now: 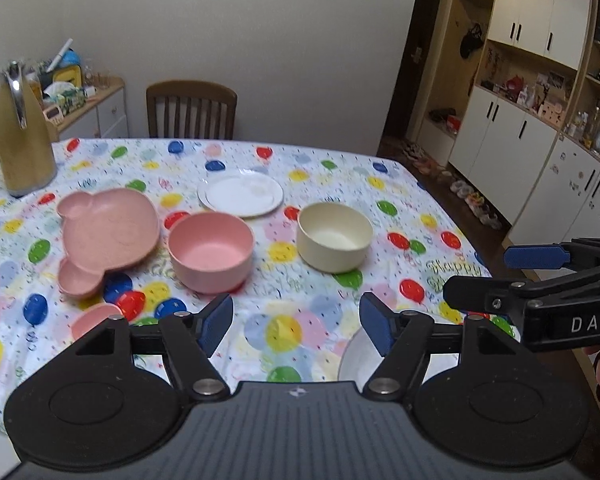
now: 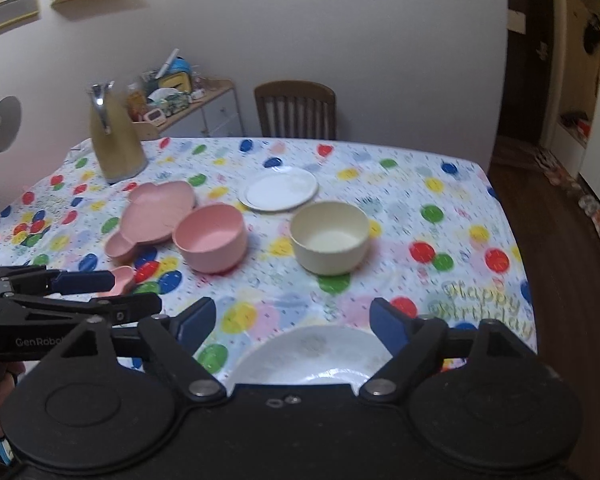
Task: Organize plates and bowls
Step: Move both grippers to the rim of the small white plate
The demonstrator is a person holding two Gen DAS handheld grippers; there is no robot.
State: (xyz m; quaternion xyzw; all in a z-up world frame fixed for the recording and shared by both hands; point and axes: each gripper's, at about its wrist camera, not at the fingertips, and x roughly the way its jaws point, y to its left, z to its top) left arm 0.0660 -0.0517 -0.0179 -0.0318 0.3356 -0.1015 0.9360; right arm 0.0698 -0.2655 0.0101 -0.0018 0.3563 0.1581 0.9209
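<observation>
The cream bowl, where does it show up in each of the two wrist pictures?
Left wrist view: the cream bowl sits right of centre, mid-height, right of the pink bowl.
Right wrist view: the cream bowl sits just right of centre, mid-height.
Shared landmark: the small white plate just behind it.

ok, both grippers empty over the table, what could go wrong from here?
1. The white plate lies at the near table edge under the right gripper; a nudge could slide it off.
2. The pink bowl sits beside the pink bear-shaped plate, so the left gripper may bump one.
3. The tablecloth could bunch up.
</observation>
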